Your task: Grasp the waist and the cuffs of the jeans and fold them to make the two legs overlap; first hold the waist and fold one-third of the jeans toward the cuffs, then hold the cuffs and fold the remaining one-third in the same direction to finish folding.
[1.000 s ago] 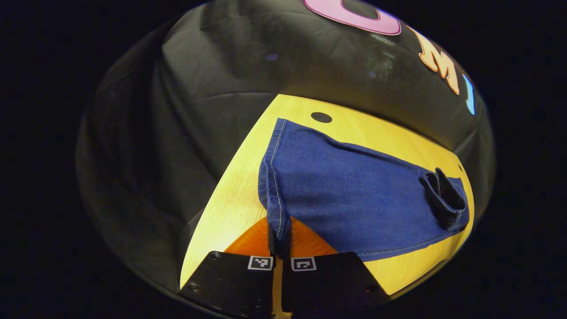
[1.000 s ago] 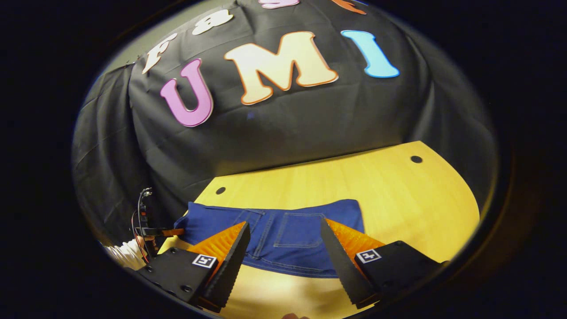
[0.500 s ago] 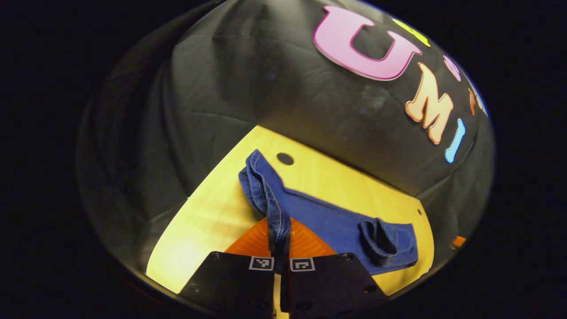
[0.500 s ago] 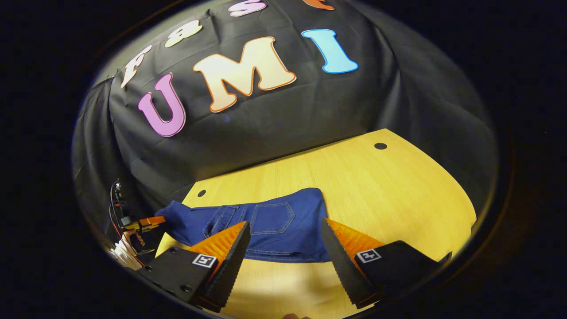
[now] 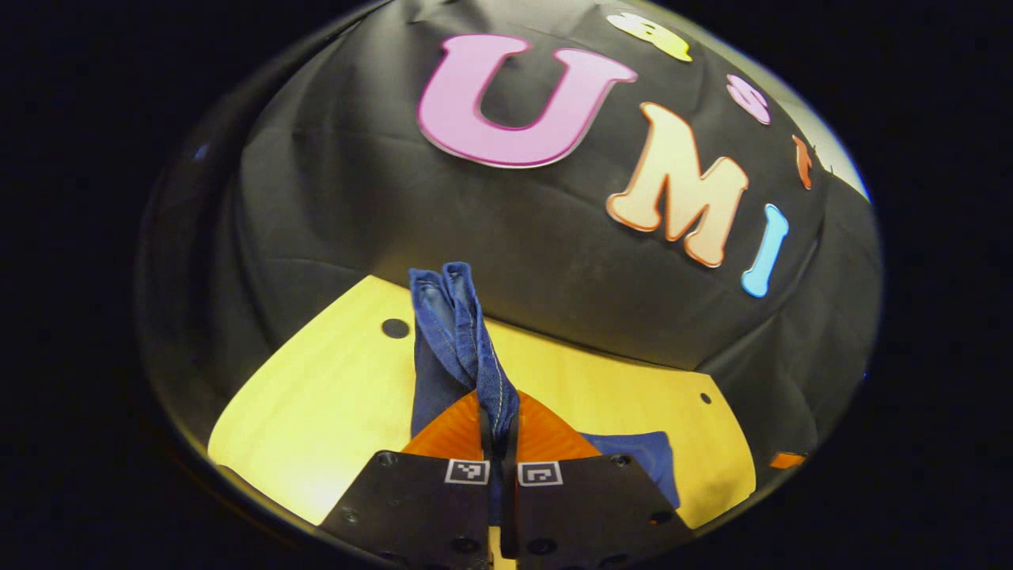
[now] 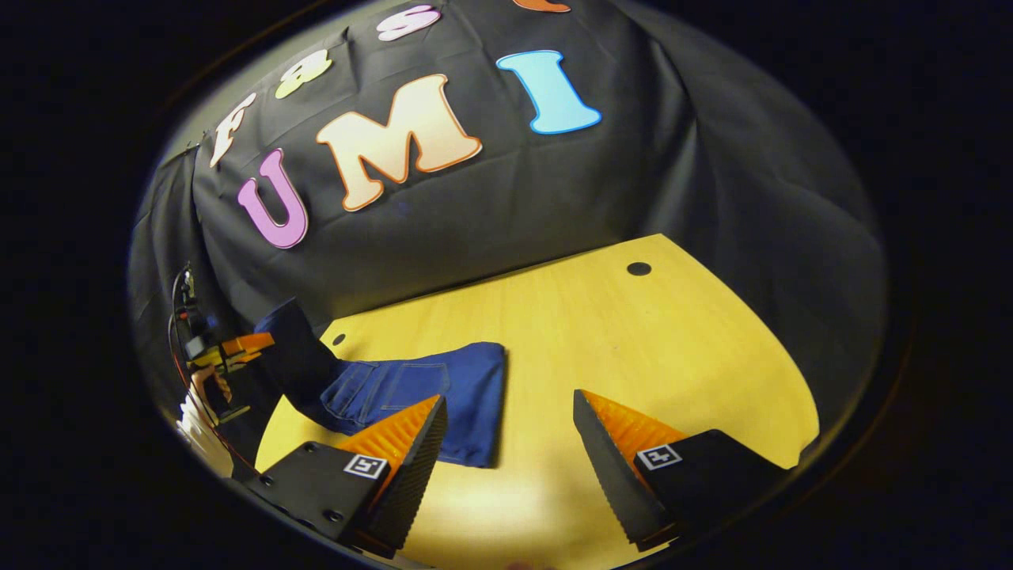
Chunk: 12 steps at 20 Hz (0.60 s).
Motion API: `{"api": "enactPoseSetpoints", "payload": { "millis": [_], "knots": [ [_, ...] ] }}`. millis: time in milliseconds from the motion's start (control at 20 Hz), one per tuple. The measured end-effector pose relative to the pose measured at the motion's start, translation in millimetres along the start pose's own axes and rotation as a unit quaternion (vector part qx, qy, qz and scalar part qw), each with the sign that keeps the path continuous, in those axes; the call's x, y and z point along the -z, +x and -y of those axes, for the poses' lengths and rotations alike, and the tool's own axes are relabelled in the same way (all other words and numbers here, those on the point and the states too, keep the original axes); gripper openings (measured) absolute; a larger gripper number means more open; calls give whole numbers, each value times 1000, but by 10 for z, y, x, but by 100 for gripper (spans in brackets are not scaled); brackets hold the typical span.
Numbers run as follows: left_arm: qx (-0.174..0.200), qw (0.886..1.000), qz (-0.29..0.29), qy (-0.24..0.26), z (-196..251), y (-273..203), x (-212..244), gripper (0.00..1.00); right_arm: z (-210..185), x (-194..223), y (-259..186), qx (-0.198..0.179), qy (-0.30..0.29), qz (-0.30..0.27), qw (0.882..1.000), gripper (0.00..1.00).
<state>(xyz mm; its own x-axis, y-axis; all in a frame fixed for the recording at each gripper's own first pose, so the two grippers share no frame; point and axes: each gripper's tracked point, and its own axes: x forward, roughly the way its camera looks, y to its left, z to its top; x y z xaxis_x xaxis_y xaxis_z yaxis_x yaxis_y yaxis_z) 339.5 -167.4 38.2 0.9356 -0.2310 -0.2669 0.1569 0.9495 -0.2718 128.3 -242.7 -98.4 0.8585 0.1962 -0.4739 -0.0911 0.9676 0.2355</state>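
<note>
Jeans (image 5: 463,348) now higher in left gripper (image 5: 498,431).

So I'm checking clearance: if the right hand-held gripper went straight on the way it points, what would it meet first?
Probably the bare yellow wooden table; the open right hand-held gripper has nothing between its fingers, and the blue denim jeans lie off to one side.
</note>
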Motion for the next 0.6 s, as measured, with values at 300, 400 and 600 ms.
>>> {"api": "enactPoseSetpoints", "payload": {
  "millis": [300,400,600],
  "knots": [
    [45,998,1,46,1368,115,282,0,516,-31,-15,-19,-18,-13,1000,98],
    [49,997,-19,64,1713,201,573,0,620,-16,-22,-21,-28,-16,999,98],
    [53,987,-90,121,2123,280,1544,0,736,25,3,-28,-24,-20,999,98]
  ]
}}
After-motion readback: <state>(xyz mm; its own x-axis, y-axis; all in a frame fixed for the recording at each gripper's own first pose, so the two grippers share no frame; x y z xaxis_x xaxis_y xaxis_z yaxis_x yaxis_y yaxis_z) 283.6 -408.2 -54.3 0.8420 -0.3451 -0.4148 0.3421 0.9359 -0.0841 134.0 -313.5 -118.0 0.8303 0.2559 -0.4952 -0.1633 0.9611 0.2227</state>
